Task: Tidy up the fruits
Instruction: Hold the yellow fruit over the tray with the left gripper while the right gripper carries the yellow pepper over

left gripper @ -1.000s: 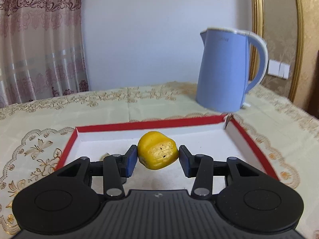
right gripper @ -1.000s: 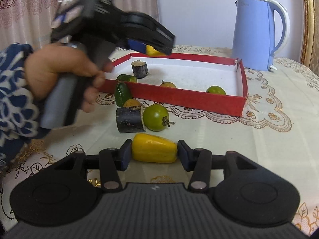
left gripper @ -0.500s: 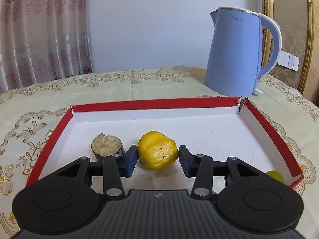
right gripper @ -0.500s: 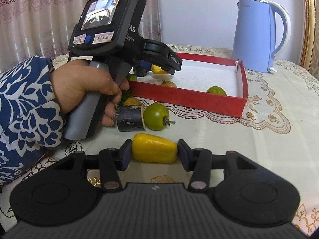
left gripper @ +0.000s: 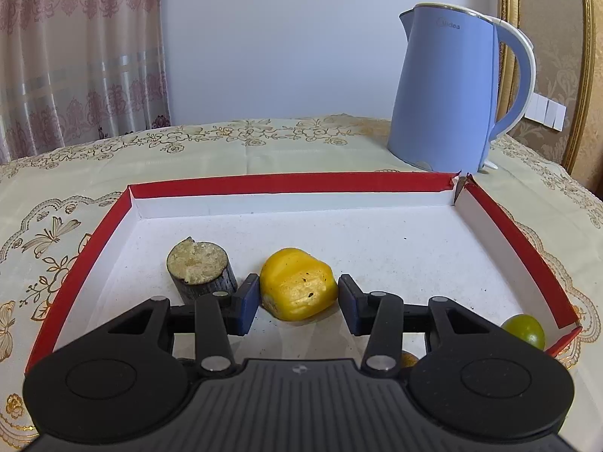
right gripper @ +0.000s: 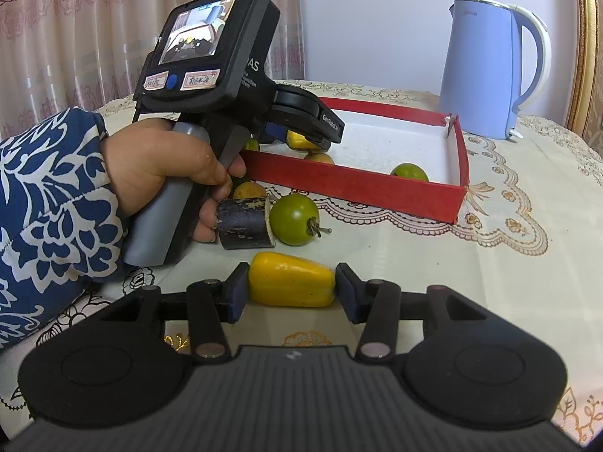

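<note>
- the left gripper [left gripper: 299, 299] is clamped on a yellow fruit [left gripper: 297, 283], low over the white floor of the red tray [left gripper: 508, 222].
- a dark cut stump piece [left gripper: 199, 269] stands in the tray just left of it, and a green fruit [left gripper: 524, 329] lies in the near right corner.
- the right gripper [right gripper: 292, 293] grasps a second yellow fruit [right gripper: 291, 284] over the worktop [right gripper: 508, 263], outside the tray.
- a blue kettle [left gripper: 452, 90] stands behind the tray.

An orange fruit [left gripper: 409, 358] shows only as a sliver behind the left gripper [left gripper: 299, 297]; lettering on its labels [right gripper: 199, 80] is illegible
</note>
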`<state>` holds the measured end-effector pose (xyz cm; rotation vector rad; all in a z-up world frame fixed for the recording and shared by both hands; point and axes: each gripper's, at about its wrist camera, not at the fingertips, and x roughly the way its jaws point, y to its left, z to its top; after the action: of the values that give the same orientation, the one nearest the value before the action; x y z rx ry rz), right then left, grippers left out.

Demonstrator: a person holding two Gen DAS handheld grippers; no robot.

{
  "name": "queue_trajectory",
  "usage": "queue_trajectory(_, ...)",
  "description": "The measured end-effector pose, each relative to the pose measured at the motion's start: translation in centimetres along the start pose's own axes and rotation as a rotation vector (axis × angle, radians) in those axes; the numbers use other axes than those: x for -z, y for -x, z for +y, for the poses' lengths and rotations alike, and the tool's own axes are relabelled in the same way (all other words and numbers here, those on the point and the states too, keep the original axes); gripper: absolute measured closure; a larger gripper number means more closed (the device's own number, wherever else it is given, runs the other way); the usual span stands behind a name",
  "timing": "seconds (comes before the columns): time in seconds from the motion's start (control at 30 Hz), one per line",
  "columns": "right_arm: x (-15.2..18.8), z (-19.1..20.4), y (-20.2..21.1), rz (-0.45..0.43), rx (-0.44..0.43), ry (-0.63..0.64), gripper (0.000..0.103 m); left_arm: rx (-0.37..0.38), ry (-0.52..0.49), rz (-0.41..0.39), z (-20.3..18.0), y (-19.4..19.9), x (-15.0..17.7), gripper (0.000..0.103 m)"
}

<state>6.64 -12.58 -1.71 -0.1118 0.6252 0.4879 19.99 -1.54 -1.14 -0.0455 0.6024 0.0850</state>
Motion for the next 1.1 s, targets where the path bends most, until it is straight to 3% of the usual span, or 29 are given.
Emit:
queue_trajectory(0.53,-1.6,-1.3,2.0,-0.024,0.071,0.025,0.057,0.011,0.011,-0.004,0.2,0.1,0.0,0.059)
queue_trajectory(0.87,-7.7,-4.6,1.9,-0.111,0.15,0.095,0.057,0.011,0.011,-0.005,0.2,0.1,0.1,0.058)
queue_trajectory(1.1,-12.6,-5.8,-1.3,-0.137,0.157,0.137,0.057,0.011,0.011,-0.005,0.2,0.1,0.1,0.058)
